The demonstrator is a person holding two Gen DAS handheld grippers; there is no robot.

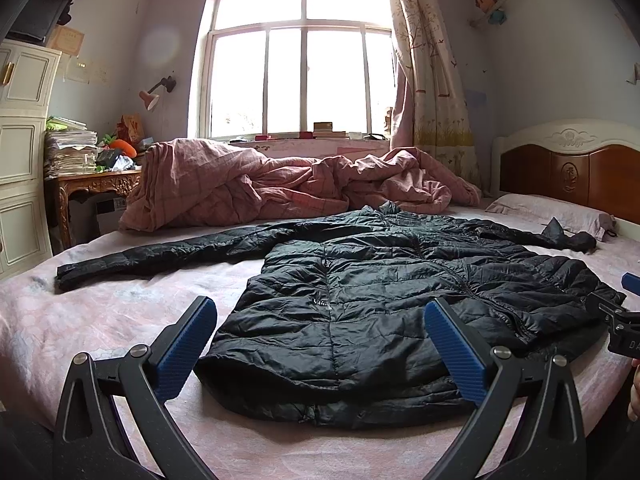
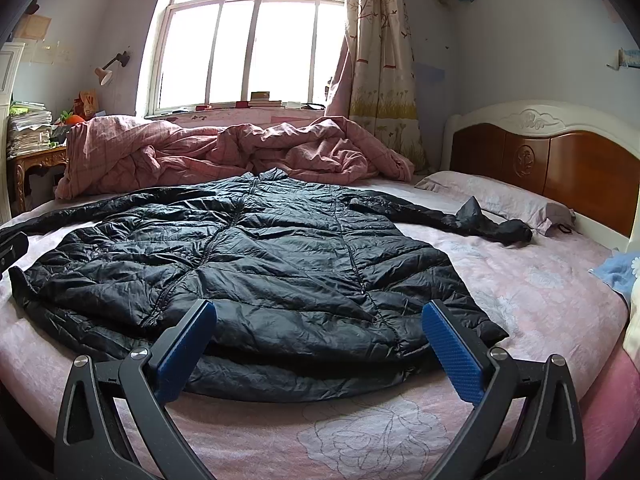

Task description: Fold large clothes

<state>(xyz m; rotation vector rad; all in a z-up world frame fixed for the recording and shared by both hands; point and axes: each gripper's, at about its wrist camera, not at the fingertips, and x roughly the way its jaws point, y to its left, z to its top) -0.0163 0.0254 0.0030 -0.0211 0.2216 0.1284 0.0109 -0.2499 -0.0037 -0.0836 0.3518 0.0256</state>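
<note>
- Black puffer jacket (image 1: 384, 304) lies flat on the bed (image 1: 100, 320), front up, zipper closed, hem toward the cameras, collar toward the window (image 1: 300, 64).
- One sleeve (image 1: 160, 258) is stretched straight out to the left; the other sleeve (image 2: 452, 220) runs right, its cuff bunched just beside the pillow (image 2: 504, 196).
- Hem is rumpled, lower layer sticking out past the top layer on the near edge.
- Pink quilt (image 1: 260, 184) is heaped along the far side of the bed, just behind the collar, close to it; can't tell if touching.
- Wooden headboard (image 2: 560, 160) with white trim on the right; patterned curtain (image 2: 380, 60) by the window.
- Cluttered desk (image 1: 96, 184) with paper stacks far left, white cabinet (image 1: 24, 132) next to it.
- Light blue cloth (image 2: 618, 272) on the bed's right edge, well apart from the jacket.
- Left claw (image 1: 320, 316): spread wide, released, holding nothing, hanging above the left part of the hem.
- Right claw (image 2: 320, 316): spread wide, released, holding nothing, above the right part of the hem; its tip also shows at the right edge of the left wrist view.
</note>
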